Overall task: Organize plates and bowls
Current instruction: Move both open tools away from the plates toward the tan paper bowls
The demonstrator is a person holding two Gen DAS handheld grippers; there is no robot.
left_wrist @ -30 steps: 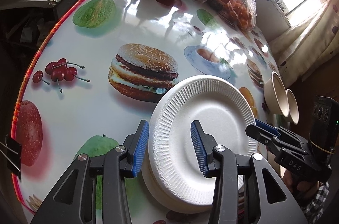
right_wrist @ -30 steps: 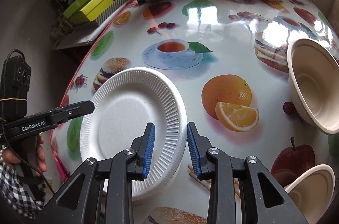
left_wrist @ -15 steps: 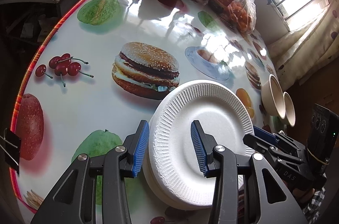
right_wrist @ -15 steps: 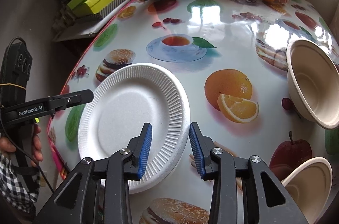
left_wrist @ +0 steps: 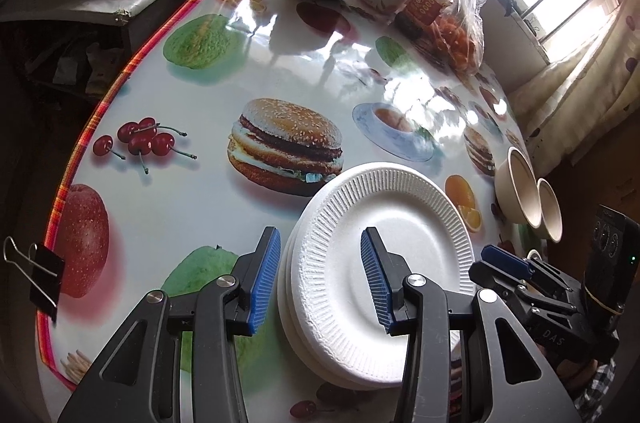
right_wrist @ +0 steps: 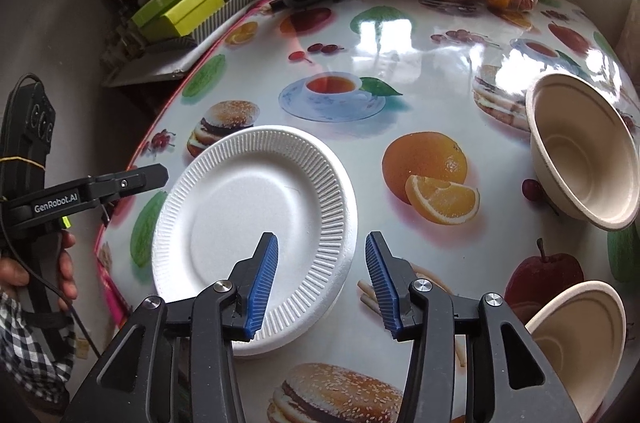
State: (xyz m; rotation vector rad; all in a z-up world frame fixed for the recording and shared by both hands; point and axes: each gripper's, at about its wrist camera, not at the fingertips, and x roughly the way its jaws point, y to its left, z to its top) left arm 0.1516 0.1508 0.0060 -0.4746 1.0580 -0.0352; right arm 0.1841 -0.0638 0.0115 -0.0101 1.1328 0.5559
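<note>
- Your left claw (left_wrist: pixel 320 279) hangs released astride the near-left rim of the plate stack (left_wrist: pixel 384 247) on the bench (left_wrist: pixel 280 71); closing now could crumple the foam.
- Your right claw (right_wrist: pixel 320 281), jaws just opening, straddles the stack's right rim ungripped; dragging away could shove it into the bowls (right_wrist: pixel 580 151).

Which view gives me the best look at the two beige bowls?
The right wrist view: the far bowl shows its whole inside, and the near bowl sits at the lower right, partly cut off. The left wrist view shows both only small and edge-on at the table's far side.
</note>
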